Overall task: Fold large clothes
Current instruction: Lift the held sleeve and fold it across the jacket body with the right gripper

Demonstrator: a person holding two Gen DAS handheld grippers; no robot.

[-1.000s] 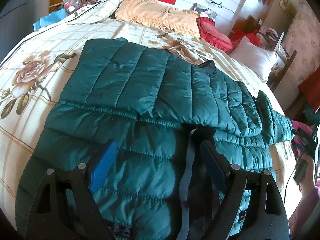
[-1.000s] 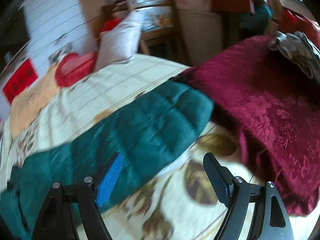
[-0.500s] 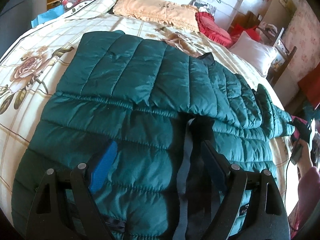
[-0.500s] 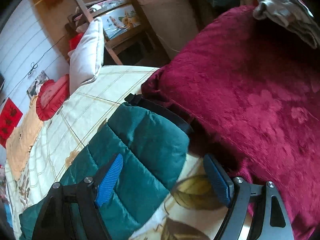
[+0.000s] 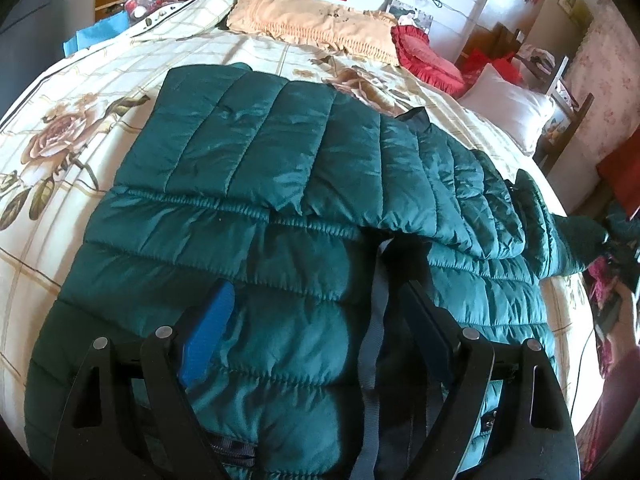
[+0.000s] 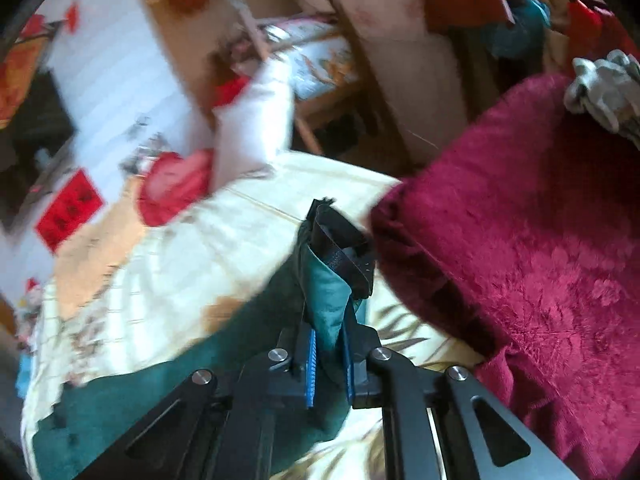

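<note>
Left wrist view: the green padded jacket (image 5: 280, 208) is lying spread across the flower-patterned bedspread (image 5: 52, 128), one part folded over along its upper half, a sleeve trailing off toward the right edge of the bed. The left gripper (image 5: 316, 328) is hanging just above the jacket's near part with its fingers standing well apart and nothing pinched between them. A peach pillow (image 5: 316, 24), a red cushion (image 5: 424, 60) and a white pillow (image 5: 508, 108) are sitting at the head of the bed.

Right wrist view: the right gripper (image 6: 330, 360) is clamping the sleeve (image 6: 328, 300) between its blue pads (image 6: 311, 372), which are pressed nearly together on the green cloth. The sleeve's dark cuff (image 6: 340, 240) is sticking up past the fingertips. A crimson blanket (image 6: 540, 248) is lying just to the right, touching the bedspread; a grey cloth (image 6: 604, 92) is resting on top of it. The background is blurred.
</note>
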